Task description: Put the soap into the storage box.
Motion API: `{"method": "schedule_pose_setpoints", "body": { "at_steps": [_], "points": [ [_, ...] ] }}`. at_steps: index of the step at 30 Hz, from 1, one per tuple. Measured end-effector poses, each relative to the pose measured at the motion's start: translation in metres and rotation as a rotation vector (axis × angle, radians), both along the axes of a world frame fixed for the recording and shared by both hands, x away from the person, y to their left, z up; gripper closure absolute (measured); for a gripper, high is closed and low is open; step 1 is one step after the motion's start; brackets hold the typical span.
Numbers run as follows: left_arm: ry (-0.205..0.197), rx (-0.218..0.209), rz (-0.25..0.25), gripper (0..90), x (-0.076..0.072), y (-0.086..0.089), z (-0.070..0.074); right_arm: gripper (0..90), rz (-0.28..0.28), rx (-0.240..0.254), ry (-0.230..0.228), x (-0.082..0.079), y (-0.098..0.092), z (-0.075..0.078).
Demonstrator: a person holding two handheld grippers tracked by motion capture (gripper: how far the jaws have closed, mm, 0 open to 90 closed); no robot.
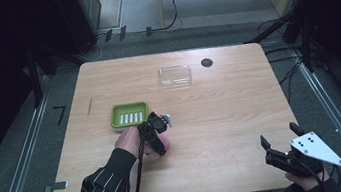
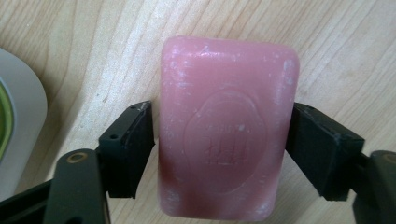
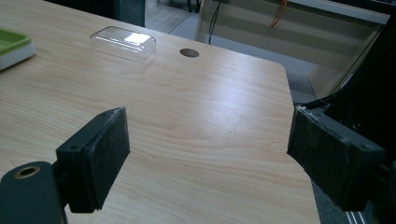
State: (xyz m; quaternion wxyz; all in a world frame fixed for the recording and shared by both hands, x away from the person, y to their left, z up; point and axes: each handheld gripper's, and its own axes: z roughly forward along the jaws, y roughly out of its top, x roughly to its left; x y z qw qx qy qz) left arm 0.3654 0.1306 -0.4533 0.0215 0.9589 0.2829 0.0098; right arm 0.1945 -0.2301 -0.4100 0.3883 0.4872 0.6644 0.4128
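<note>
Pink soap [image 2: 226, 140] lies flat on the table [image 1: 212, 120], clamped across its width by the left gripper [image 2: 219, 149], just beside the green dish [image 1: 129, 116], likely its destination. Right gripper [image 3: 210, 154] waits agape, well off.

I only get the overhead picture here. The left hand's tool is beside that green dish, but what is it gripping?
Observer: A pink bar of soap, lying flat on the wooden table; the left gripper has a black pad against each long side.
Operator: Anything stamped on it?
Observer: Yes, an oval emblem pressed into its top face; the lettering is too soft to read.
Operator: And the right tool?
Observer: The right gripper has its pads wide apart, with bare wood between them.
</note>
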Motion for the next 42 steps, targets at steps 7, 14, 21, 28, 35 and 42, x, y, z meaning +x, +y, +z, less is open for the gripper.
{"method": "schedule_pose_setpoints", "body": {
  "at_steps": [7,14,21,28,35,42],
  "points": [
    [-0.004,-0.001,-0.012,36.2,-0.001,-0.0002,0.0,13.8,0.0,0.0,-0.001,-0.0001,0.0,0.0],
    [-0.011,0.0,-0.018,37.5,-0.0013,-0.0002,0.0002,13.7,0.0,-0.001,-0.002,0.0,0.0001,-0.0001],
    [-0.008,-0.009,-0.017,37.7,-0.0011,0.0004,-0.0002,13.7,-0.002,0.001,0.0,0.0,0.0004,0.0],
    [-0.01,-0.013,-0.016,37.8,-0.0013,0.0006,-0.0007,13.7,-0.001,0.0,-0.001,-0.0001,0.0003,0.0],
    [-0.019,-0.01,-0.025,38.4,-0.0025,0.0005,-0.0004,13.7,0.0,0.0,-0.002,-0.0001,0.0,0.0],
    [-0.021,-0.02,-0.028,38.6,-0.0033,0.0004,-0.001,13.7,-0.001,0.001,-0.002,-0.0001,0.0,0.0]
  ]
}}
